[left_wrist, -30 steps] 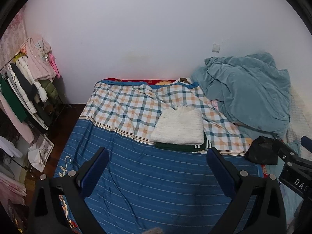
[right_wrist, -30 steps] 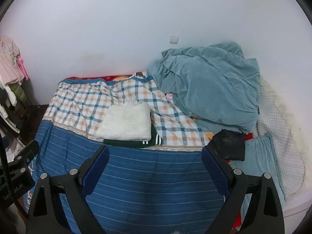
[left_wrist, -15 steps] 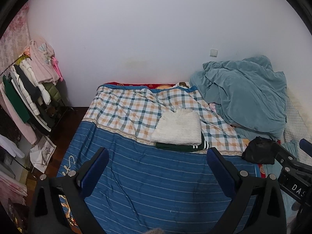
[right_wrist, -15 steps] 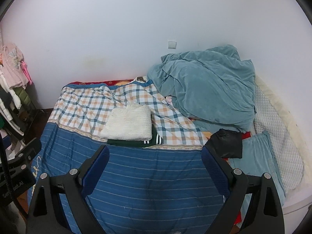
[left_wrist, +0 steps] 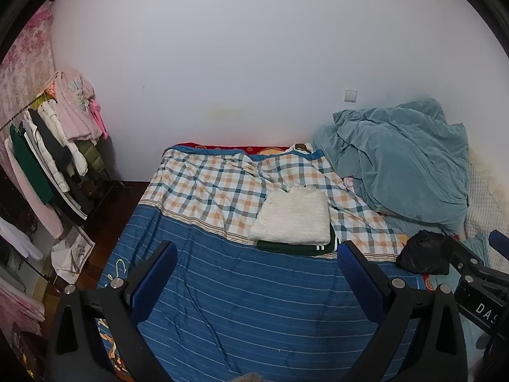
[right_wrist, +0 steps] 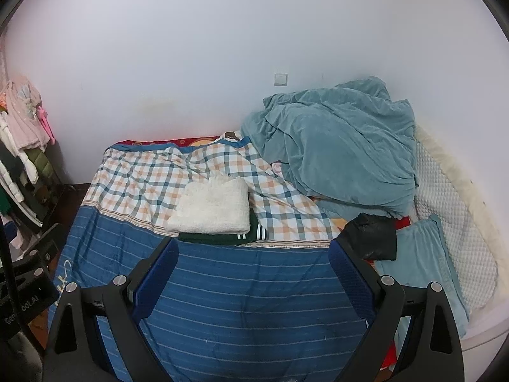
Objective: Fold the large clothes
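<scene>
A folded white fuzzy garment (left_wrist: 294,218) lies on a folded dark green garment (left_wrist: 296,246) with white stripes, on the bed's blue and plaid cover (left_wrist: 241,289). The stack also shows in the right wrist view: white (right_wrist: 213,207), green (right_wrist: 222,238). My left gripper (left_wrist: 256,267) is open and empty, held above the near part of the bed. My right gripper (right_wrist: 253,264) is open and empty too, beside the left one. A crumpled black garment (right_wrist: 370,236) lies at the bed's right.
A heaped teal blanket (right_wrist: 337,149) fills the far right of the bed, with a teal pillow (right_wrist: 423,254) and a white quilted headboard (right_wrist: 445,191) beside it. A clothes rack (left_wrist: 47,165) with hanging garments stands left of the bed.
Both grippers have drawn back and up from the bed, so the stack looks smaller and more wall shows. Both stay open and empty.
</scene>
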